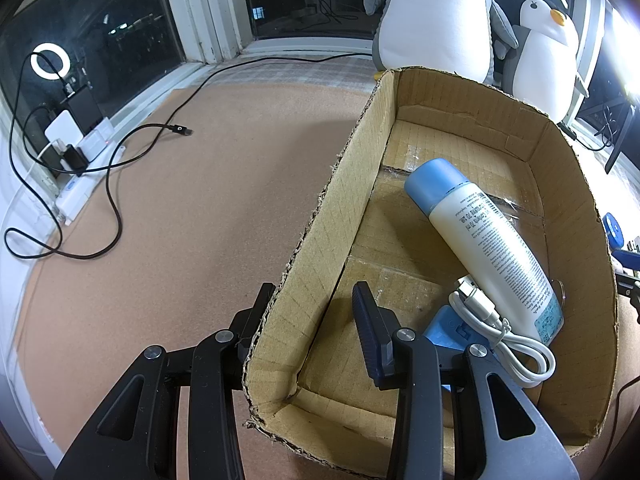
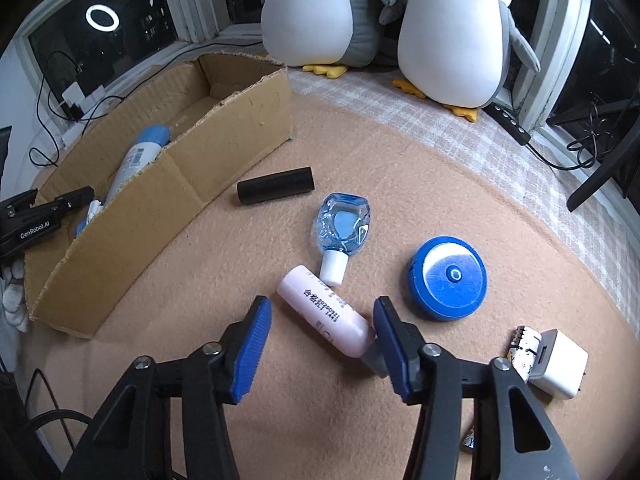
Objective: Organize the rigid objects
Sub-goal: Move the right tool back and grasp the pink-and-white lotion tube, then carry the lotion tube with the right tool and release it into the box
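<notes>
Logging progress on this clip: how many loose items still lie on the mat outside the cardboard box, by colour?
Blue: 2, the clear blue-liquid bottle with white cap and the round blue plastic disc.
Pink: 1, the pale pink tube.
Black: 1, the black cylinder.
White: 2, the white charger cube and the small patterned white item touching it.
Total: 6.

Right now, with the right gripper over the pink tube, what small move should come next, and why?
Probably lower a touch and close the right gripper on the pink tube. The tube lies on the mat between its open fingers, one end near the right finger, not yet pinched. The left gripper is clamped on the wall of the cardboard box, steadying it for the drop.
</notes>
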{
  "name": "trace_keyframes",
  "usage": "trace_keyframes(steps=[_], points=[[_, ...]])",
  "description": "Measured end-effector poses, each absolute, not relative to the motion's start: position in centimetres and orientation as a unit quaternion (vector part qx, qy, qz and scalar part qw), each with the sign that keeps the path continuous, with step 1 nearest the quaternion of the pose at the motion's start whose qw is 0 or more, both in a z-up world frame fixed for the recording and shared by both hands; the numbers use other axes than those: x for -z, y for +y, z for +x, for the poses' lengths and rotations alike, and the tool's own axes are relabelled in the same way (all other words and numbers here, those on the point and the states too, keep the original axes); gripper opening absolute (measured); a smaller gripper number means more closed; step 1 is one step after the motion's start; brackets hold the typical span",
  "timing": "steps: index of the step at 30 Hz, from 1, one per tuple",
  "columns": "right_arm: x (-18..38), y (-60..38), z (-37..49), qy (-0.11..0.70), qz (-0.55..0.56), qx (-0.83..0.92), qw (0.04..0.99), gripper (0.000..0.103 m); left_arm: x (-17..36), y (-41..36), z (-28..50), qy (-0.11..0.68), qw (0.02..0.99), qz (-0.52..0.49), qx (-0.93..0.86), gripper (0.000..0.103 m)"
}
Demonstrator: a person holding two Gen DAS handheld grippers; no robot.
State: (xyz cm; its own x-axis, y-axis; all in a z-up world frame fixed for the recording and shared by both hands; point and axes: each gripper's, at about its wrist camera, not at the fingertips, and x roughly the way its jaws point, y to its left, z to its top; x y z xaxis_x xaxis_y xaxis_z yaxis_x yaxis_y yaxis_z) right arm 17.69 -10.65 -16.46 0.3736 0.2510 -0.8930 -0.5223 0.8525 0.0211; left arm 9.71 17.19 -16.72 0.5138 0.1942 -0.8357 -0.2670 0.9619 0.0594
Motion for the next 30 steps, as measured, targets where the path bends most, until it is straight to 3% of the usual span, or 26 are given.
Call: trace_keyframes(steps=[3,9,21,30], points=[[16.7,-10.4,17.5,0.514,-0.136,-0.241,0.812,0.028,16.7,17.2,9.7,0.475,0.869,-0.038,-0.133,0.038],[16.7,-10.2,17.2,0.516,-0.14,-0.239,0.811,0.018,16.7,17.2,9.7,0.475,0.869,-0.038,-0.133,0.038],[16.4,-9.9,16.4,0.508,-0.122,-0.235,0.82,0.018,16.9,17.3,9.7,0.474,0.869,-0.04,-0.132,0.038],[13.0,-8.3,15.3,0.475,-0.105,-0.249,0.838,0.018,16.9,17.3,9.7,0.474,0.869,-0.04,-0.132,0.037]])
